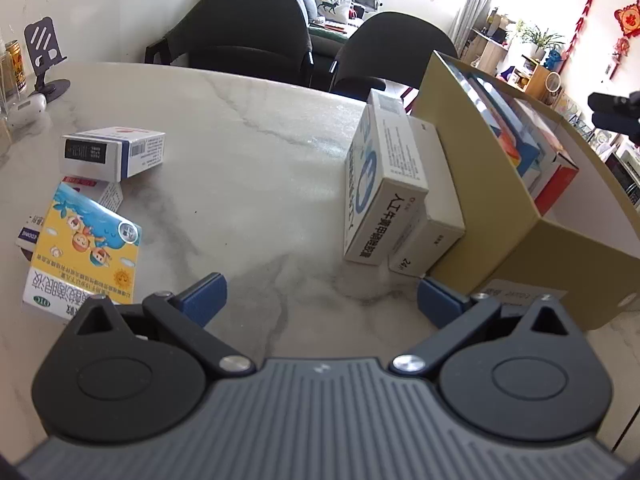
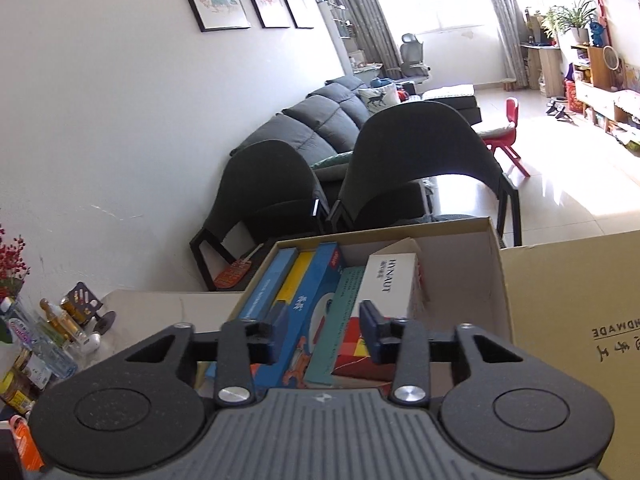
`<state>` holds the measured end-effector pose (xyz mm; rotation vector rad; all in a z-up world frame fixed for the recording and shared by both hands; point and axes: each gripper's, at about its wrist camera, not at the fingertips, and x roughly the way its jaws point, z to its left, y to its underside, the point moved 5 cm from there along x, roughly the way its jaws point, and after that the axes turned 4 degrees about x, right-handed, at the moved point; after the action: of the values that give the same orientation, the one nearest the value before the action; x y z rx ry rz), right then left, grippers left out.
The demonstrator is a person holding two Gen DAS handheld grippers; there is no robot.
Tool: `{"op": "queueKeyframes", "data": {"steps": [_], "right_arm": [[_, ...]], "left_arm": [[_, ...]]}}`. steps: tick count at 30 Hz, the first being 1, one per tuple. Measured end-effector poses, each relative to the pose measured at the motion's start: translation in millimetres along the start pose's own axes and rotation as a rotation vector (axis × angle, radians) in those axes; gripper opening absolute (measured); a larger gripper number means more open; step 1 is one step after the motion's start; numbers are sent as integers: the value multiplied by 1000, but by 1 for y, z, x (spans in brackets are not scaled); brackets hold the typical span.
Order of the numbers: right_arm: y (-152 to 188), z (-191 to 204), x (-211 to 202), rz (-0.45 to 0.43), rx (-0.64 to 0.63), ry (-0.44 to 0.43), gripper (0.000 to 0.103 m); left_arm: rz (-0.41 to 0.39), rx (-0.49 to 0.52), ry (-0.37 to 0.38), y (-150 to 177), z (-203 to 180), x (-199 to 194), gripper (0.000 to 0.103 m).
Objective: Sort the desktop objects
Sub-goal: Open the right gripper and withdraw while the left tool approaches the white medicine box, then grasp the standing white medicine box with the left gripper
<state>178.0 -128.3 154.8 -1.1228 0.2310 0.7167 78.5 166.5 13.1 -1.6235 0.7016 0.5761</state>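
Observation:
My left gripper hangs wide open over the marble table, nothing between its fingers. Ahead on the right, a white-and-blue medicine box and a plain white box lean against the brown carton. To the left lie a small white-and-blue box and a yellow cartoon box. My right gripper hovers above the carton, its jaws drawn in to a narrow gap and holding nothing. Below it stand a blue box and a white HYNAUT box.
A dark phone stand and a white earbud case sit at the table's far left, with several small bottles nearby. Two black chairs stand behind the table. The carton's lid stands up on the right.

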Motion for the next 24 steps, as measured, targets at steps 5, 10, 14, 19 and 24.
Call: {"op": "queueKeyframes", "data": {"steps": [5, 10, 14, 19, 24], "right_arm": [[19, 21, -19, 1, -40, -82, 21], [30, 25, -25, 11, -59, -77, 23], [33, 25, -27, 14, -58, -73, 25], [39, 35, -25, 26, -90, -88, 25], [47, 43, -21, 42, -113, -97, 25]], "left_arm": [[-4, -14, 63, -9, -5, 6, 103], [-5, -111, 142, -18, 2, 12, 103], [-22, -175, 193, -22, 5, 14, 103], [-44, -182, 209, -29, -3, 18, 103], [-56, -202, 199, -39, -8, 28, 98]]}}
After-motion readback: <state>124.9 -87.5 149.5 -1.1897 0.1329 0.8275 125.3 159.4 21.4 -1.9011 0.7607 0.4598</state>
